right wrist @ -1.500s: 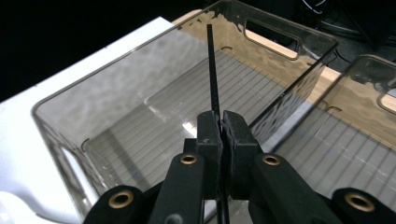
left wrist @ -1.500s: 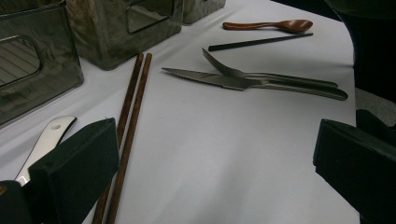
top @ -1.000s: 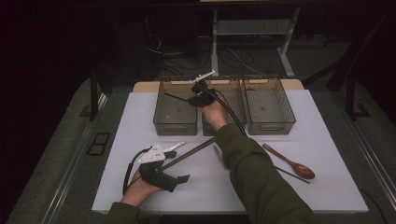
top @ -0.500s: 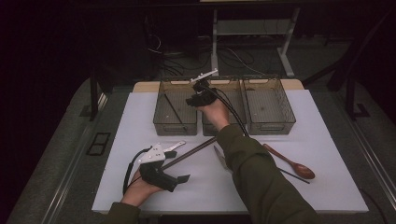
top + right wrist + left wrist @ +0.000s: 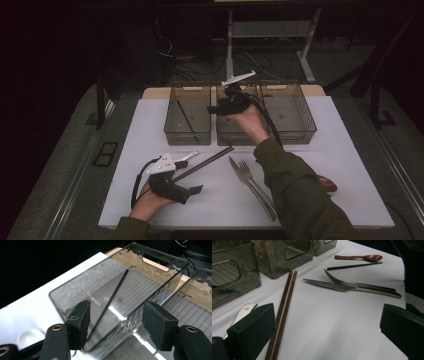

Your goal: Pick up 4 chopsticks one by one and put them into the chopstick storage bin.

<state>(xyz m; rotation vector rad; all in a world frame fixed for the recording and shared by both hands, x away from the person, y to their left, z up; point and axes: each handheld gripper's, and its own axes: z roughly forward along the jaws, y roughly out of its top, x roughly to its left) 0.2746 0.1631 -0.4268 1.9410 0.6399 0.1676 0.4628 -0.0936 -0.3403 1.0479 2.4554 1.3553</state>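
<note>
Right gripper up over the bins at centre top of the high view, jaws just been opening, now spread wide with nothing between them. Below, in the right gripper view, one black chopstick lying on a slant inside the left bin, apart from both pads. Looks like one piece sorted and let go.

Left gripper parked at lower left on the white table, jaws apart, gripping nothing.

Plenty left to do, by the look of it: brown chopsticks side by side just below the bins, knife and fork touching at centre bottom, wooden spoon peeking out beside the sleeve, white spoon next to the left gripper. Middle bin and right bin apparently bare, though hard to be sure through the dark mesh.

Worth noting from the left gripper view: a second black chopstick at upper right, just below the wooden spoon, a spot covered by the sleeve from above. From the right gripper view: clear ribbed floor of the left bin and the chopstick's exact lie, merely a thin dark line in the high view.
</note>
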